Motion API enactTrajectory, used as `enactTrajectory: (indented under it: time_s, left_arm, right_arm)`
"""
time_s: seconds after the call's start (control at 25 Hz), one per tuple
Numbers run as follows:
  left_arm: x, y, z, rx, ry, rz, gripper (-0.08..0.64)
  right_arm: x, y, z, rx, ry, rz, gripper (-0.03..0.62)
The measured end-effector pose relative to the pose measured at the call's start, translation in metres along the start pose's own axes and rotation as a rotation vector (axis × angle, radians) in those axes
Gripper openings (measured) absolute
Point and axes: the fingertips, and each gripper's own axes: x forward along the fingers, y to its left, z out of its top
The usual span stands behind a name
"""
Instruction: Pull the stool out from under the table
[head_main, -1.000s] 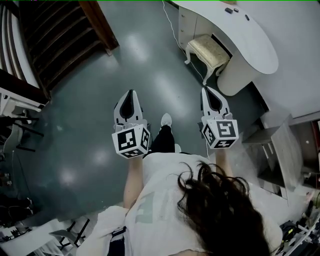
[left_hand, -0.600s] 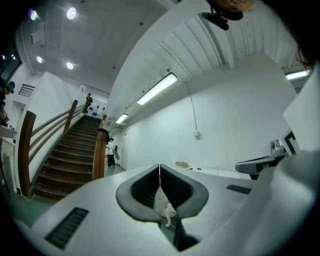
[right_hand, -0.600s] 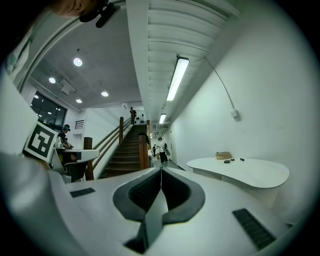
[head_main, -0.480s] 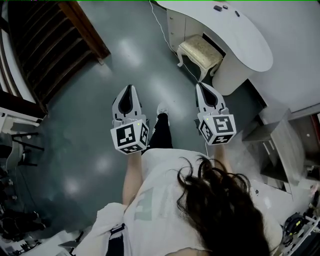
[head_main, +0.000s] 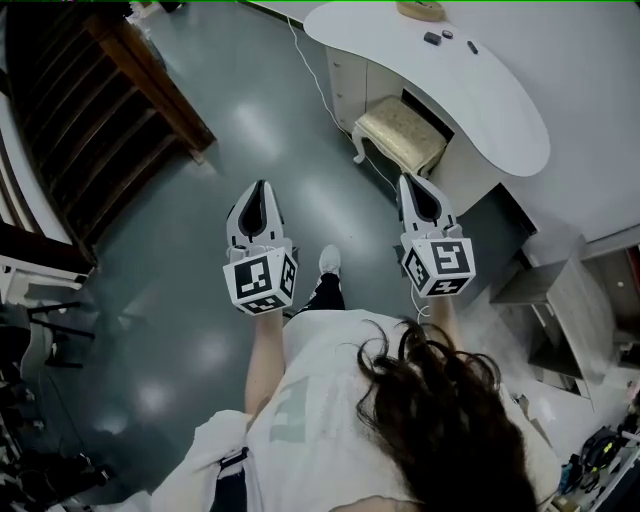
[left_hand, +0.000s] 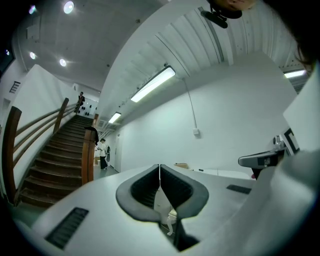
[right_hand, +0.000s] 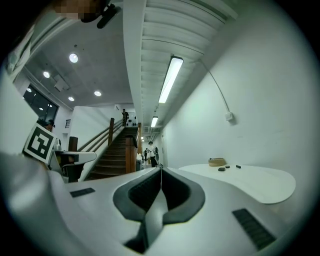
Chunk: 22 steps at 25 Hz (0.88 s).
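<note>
A cream cushioned stool (head_main: 400, 133) with curved white legs stands half under the curved white table (head_main: 470, 80) at the head view's upper right. My left gripper (head_main: 262, 187) hangs shut and empty over the grey floor, well left of the stool. My right gripper (head_main: 407, 181) is shut and empty too, its tip a short way in front of the stool's near edge, not touching it. The left gripper view shows its jaws (left_hand: 159, 167) pressed together with a sliver of the stool (left_hand: 171, 220) below them. In the right gripper view the jaws (right_hand: 161, 170) meet, with the table top (right_hand: 250, 181) at the right.
A wooden staircase (head_main: 110, 110) rises at the upper left. A white cable (head_main: 312, 70) runs along the floor to the table. Small dark items (head_main: 438, 38) and a basket (head_main: 420, 10) lie on the table. A grey bench (head_main: 560, 300) stands at the right. People stand far off by the stairs (left_hand: 102, 152).
The person has stepped toward the table, so stool and table sit a little closer and more of the table top shows. Both grippers stay shut and held level.
</note>
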Motion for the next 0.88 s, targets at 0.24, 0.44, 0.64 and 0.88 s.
enactTrajectory:
  time_s: [0.24, 0.44, 0.64, 0.88]
  left_arm:
    - [0.084, 0.023, -0.001, 0.015, 0.021, -0.036, 0.028]
    - [0.152, 0.053, 0.001, 0.012, 0.034, -0.045, 0.028]
    - [0.202, 0.085, -0.004, 0.010, 0.044, -0.059, 0.029]
    - [0.245, 0.114, -0.018, -0.008, 0.075, -0.074, 0.029]
  right_arm:
    - [0.077, -0.021, 0.007, 0.000, 0.019, -0.033, 0.030]
    - [0.146, -0.024, 0.022, -0.022, 0.018, -0.055, 0.030]
    - [0.209, -0.012, 0.034, -0.010, 0.010, -0.035, 0.031]
    - [0.270, 0.002, 0.022, -0.006, 0.058, -0.016, 0.031]
